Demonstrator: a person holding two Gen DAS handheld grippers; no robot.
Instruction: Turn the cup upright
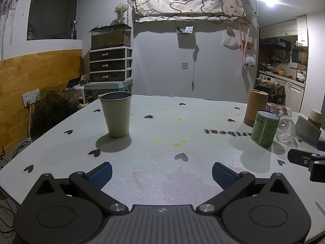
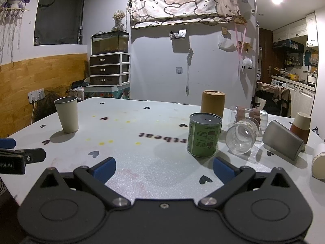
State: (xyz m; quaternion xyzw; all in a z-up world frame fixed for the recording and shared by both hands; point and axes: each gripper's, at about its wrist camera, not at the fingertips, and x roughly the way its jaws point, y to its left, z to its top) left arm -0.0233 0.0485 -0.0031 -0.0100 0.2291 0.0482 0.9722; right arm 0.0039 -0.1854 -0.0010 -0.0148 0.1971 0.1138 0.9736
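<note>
A pale cup with a metal rim point(image 1: 116, 114) stands upright on the white table, ahead and left of my left gripper point(image 1: 161, 172). It also shows far left in the right wrist view point(image 2: 67, 114). My left gripper is open and empty, low over the table. My right gripper point(image 2: 164, 169) is open and empty, just short of a green can point(image 2: 204, 135). A ribbed glass point(image 2: 241, 138) and a grey metal cup point(image 2: 283, 142) lie on their sides at the right. Each gripper's tip shows at the other view's edge.
A brown cylinder point(image 2: 213, 104) stands behind the green can point(image 1: 265, 128). A clear jar point(image 2: 249, 114) lies on its side. A brown-and-cream cup point(image 2: 301, 126) stands mouth down at far right; a white cup point(image 2: 320, 161) lies at the right edge. The table point(image 2: 152, 126) has black heart prints.
</note>
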